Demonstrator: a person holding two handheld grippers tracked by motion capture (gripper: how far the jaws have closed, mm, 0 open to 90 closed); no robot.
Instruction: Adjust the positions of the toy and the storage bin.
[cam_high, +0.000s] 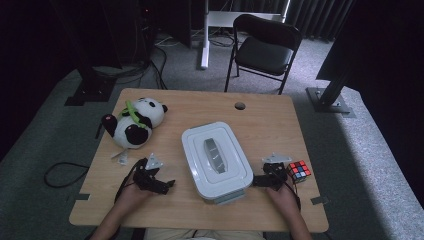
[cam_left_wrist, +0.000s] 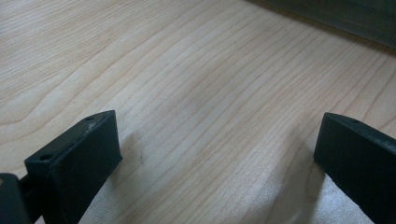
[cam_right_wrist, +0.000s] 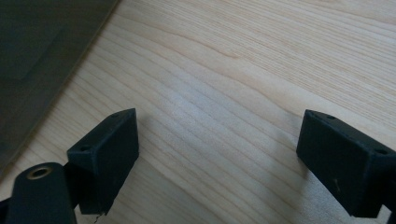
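Note:
A white lidded box (cam_high: 216, 160) with a grey handle on top lies in the middle of the wooden table (cam_high: 270, 120). My left gripper (cam_high: 167, 185) rests on the table just left of the box, open, its jaws wide apart over bare wood (cam_left_wrist: 210, 154). My right gripper (cam_high: 256, 181) sits at the box's right side, also open, with only wood between its jaws (cam_right_wrist: 217, 154). A stuffed panda (cam_high: 133, 121) lies at the table's far left. Just right of my right hand sits a colour cube (cam_high: 299, 170).
A black folding chair (cam_high: 265, 47) stands beyond the table's far edge. A small hole (cam_high: 240, 105) is in the tabletop near the far edge. A cable (cam_high: 62, 172) loops on the floor to the left. The box's dark edge (cam_right_wrist: 42, 56) shows in the right gripper view.

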